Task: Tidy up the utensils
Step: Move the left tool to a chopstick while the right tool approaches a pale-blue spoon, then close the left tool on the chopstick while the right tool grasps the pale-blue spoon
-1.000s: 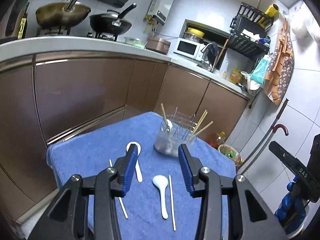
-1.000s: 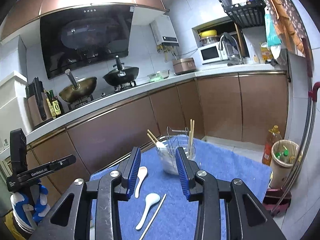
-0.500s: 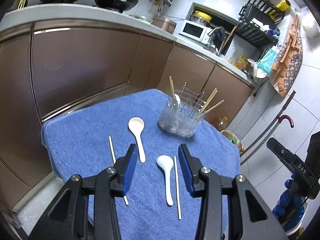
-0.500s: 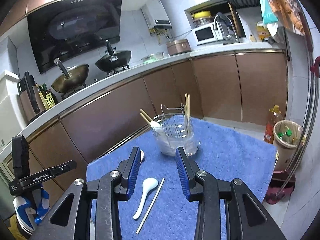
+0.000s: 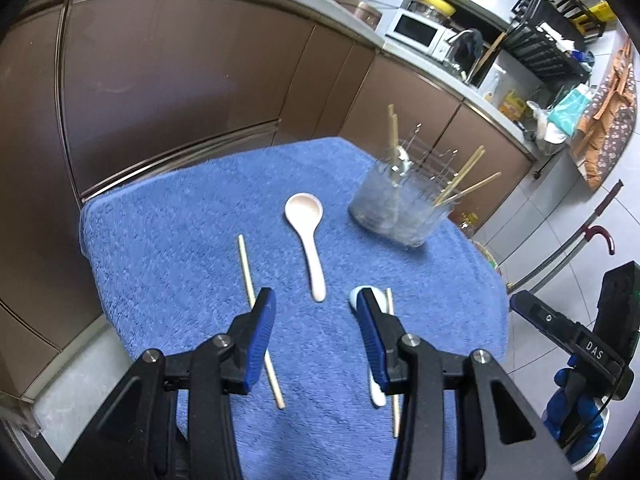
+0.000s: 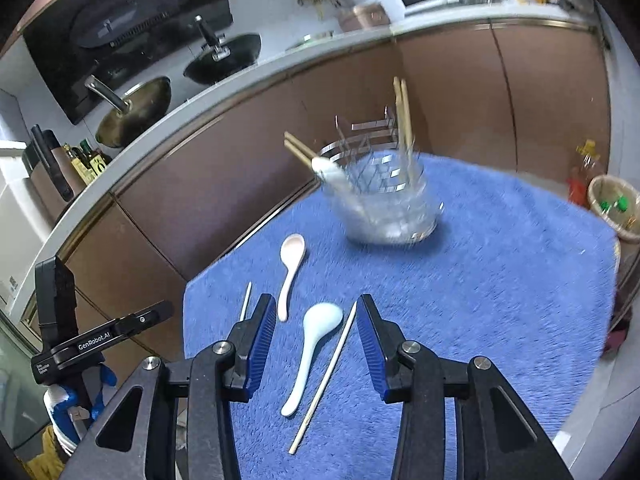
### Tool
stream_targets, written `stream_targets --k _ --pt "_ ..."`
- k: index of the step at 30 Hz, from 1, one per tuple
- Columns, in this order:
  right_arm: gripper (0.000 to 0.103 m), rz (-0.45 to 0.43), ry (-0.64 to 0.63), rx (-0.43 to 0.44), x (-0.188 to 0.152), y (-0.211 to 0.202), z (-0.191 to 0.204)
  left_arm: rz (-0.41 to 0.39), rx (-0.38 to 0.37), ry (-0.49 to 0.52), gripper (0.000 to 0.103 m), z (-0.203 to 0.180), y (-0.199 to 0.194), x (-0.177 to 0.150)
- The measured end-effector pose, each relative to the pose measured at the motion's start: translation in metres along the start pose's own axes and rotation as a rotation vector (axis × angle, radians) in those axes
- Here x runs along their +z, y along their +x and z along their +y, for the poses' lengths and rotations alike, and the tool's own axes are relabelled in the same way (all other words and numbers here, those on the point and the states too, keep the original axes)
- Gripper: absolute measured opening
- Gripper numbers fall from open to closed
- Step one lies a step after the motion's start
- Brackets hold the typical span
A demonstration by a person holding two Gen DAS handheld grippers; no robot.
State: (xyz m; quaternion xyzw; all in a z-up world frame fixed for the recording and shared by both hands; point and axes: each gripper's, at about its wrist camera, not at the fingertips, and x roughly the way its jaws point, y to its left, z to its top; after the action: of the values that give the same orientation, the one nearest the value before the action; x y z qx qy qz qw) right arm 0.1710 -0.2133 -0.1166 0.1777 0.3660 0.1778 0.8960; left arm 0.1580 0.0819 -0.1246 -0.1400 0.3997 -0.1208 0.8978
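Observation:
On the blue towel (image 5: 168, 224) (image 6: 500, 264) lie a pinkish-white spoon (image 5: 308, 236) (image 6: 289, 268), a pale blue spoon (image 6: 312, 352) (image 5: 356, 294) and two loose chopsticks (image 5: 250, 280) (image 6: 326, 376). A clear holder (image 5: 396, 208) (image 6: 384, 200) at the far side stands with chopsticks and a spoon in it. My left gripper (image 5: 316, 304) hangs open above the towel between the left chopstick and the blue spoon, holding nothing. In the right wrist view my right gripper (image 6: 316, 312) hovers over the blue spoon and the chopstick beside it, its jaws opening, pads clear of both.
Brown kitchen cabinets (image 5: 180, 80) run close behind the towel-covered table. A basket with bottles (image 6: 612, 208) sits on the floor to the right. Each view shows the other hand-held gripper (image 5: 576, 344) (image 6: 80, 344) at the side, off the table's edge.
Both grippers have dropped and tilted down toward the towel, so the loose spoons and chopsticks now lie between and just ahead of the fingers. The right jaws stand slightly wider.

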Motion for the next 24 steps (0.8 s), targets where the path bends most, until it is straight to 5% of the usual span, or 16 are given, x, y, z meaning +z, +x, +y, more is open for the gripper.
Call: stream_targets --k 14,24 --pt "0.039 0.226 0.145 0.163 -0.01 0.082 -0.02 0.117 -0.045 -0.073 0.04 0.032 0.059 0.011" --pt "0.041 0.31 0.232 0.19 -0.017 0.115 -0.037 0.188 -0.1 -0.133 0.04 0.051 0.095 0.01"
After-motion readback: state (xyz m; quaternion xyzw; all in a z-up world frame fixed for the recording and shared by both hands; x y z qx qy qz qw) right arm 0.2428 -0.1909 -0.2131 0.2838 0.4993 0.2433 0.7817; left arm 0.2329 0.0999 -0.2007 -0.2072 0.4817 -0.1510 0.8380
